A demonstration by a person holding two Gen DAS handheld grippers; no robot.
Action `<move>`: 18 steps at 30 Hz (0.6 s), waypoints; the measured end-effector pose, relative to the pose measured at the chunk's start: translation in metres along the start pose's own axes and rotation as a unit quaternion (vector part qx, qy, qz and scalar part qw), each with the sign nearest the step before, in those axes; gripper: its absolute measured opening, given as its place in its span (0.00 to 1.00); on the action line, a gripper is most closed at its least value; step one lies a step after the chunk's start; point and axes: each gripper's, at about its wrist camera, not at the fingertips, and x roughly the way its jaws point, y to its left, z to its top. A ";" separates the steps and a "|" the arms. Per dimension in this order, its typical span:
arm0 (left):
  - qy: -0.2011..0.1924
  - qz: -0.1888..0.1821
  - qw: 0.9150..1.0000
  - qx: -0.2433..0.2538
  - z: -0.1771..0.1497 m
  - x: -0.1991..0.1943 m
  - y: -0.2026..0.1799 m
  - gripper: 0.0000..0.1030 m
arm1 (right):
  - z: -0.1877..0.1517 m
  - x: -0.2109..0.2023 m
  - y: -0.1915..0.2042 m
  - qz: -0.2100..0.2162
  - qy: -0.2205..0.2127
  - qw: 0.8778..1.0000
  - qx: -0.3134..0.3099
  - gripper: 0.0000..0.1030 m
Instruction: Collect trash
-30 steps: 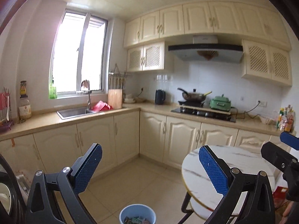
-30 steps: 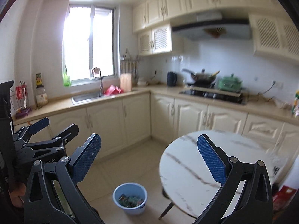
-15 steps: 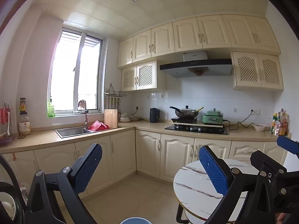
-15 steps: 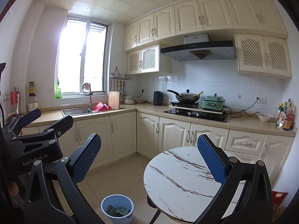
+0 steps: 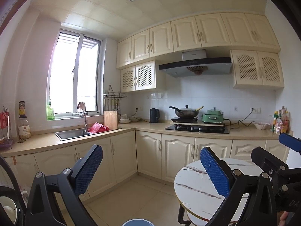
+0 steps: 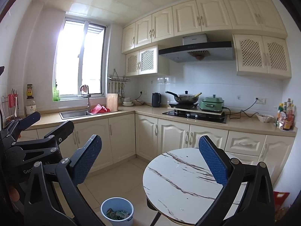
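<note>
Left wrist view, my left gripper [image 5: 149, 166]: jaws stood wide apart, blue pads facing inward, nothing between them.
Left wrist view, bin [image 5: 138, 222]: only its blue rim showed at the near bottom edge, on the floor between my fingers.
Left wrist view, round table [image 5: 195, 186]: white marbled top, near right, bare where visible.
Left wrist view, my right gripper [image 5: 278, 162]: seen at the far right edge; I could not tell its opening from here.
Left wrist view, sink [image 5: 72, 133]: set in the counter under the window, far left.

Right wrist view, my right gripper [image 6: 150, 158]: jaws spread wide, holding nothing.
Right wrist view, bin [image 6: 117, 211]: blue, on the floor just left of the table's legs, with mixed wrappers [image 6: 117, 214] lying inside.
Right wrist view, round table [image 6: 180, 184]: near right, its top bare.
Right wrist view, my left gripper [image 6: 47, 124]: at the left edge, black fingers parted and empty.
Right wrist view, wok [image 6: 185, 97]: on the stove at the far counter, beside a green cooker [image 6: 211, 103].
</note>
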 end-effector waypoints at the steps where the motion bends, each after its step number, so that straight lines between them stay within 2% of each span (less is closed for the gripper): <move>1: 0.001 -0.001 1.000 0.000 0.003 0.003 0.000 0.99 | 0.000 0.000 0.000 -0.001 0.000 1.000 0.000 1.00; 18: 0.012 -0.010 1.000 -0.007 0.027 0.016 0.016 0.99 | -0.002 0.003 0.001 -0.001 0.000 1.000 -0.003 1.00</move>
